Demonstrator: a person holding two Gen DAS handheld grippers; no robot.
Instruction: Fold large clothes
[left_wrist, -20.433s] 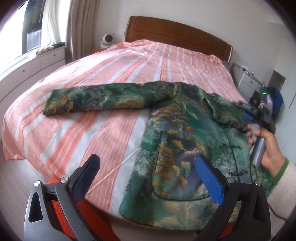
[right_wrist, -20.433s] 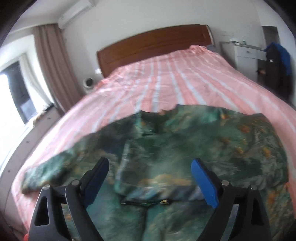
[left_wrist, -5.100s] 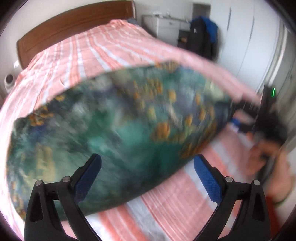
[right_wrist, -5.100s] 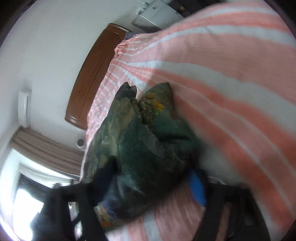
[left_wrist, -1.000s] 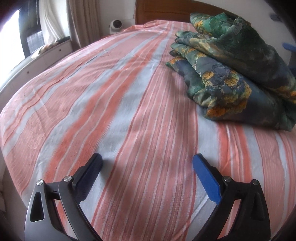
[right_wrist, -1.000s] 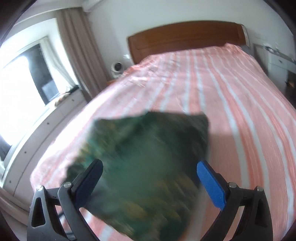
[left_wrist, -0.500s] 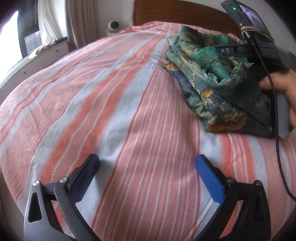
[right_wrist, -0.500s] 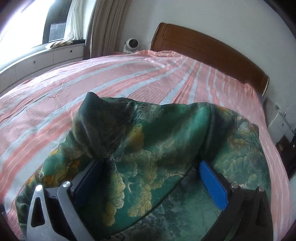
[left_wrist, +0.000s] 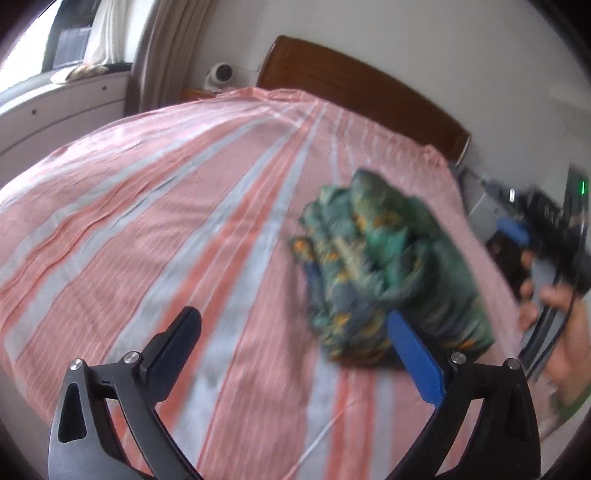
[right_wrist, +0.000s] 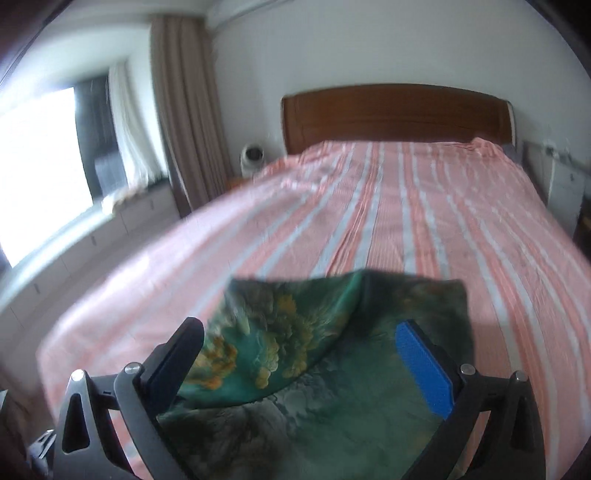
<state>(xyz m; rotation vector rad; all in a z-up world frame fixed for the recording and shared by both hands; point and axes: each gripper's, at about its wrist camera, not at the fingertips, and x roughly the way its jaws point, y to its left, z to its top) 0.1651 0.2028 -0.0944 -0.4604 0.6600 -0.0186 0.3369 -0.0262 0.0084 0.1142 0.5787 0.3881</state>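
We find no text, label, brand or number that we can read in either view.

No longer spread flat with a sleeve stretched across the bed (left_wrist: 155, 206) as at the start; jacket (left_wrist: 388, 273) now bundled into a folded heap near the bed's right edge. Half a second ago wrapped around the right gripper (right_wrist: 299, 354), fabric bulging between its fingers; now lying lower and flatter beneath them, fingers spread and clear of the cloth. Left gripper (left_wrist: 295, 343) pulled back and raised, more headboard (left_wrist: 362, 99) in sight, fingers apart as before.
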